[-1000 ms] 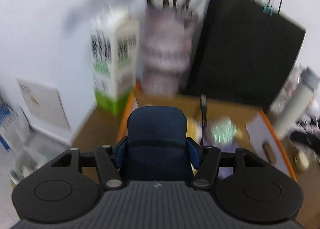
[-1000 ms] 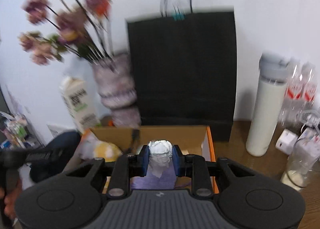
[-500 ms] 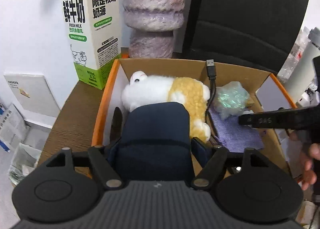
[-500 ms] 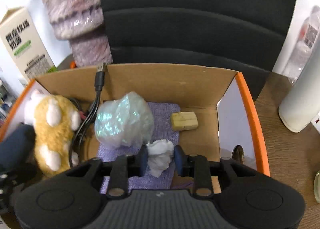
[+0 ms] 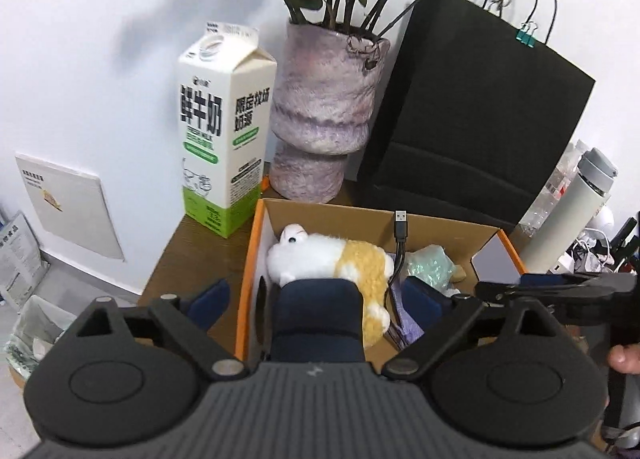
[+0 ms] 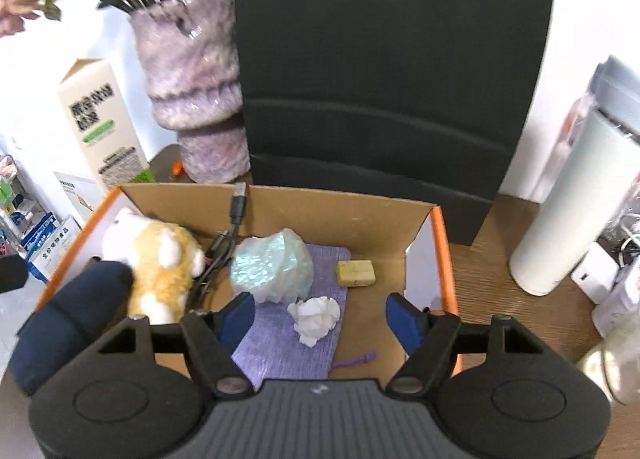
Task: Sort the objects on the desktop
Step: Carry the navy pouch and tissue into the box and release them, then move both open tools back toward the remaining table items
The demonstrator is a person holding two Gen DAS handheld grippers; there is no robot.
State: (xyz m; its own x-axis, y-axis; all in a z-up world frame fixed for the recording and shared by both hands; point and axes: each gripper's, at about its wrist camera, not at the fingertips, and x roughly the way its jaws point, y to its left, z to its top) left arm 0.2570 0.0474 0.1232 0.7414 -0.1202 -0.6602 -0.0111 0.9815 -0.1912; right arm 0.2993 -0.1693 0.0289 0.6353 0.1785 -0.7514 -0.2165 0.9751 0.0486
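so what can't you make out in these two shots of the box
- Left wrist view: the dark blue case hides the lower part of the plush toy and the box floor beneath it.
- Left wrist view: the crumpled tissue is hidden; it shows only in the right wrist view.
- Right wrist view: milk carton print is blurred, top cut off.
- Both views: where the cable ends, buried under items.

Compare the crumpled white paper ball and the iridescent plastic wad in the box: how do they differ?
The paper ball is matte white and small; the plastic wad is shiny, translucent and clearly bigger. The paper ball lies wholly on the purple pouch, the wad farther back, overhanging its edge beside the cables. Both are crumpled, and neither is gripped.
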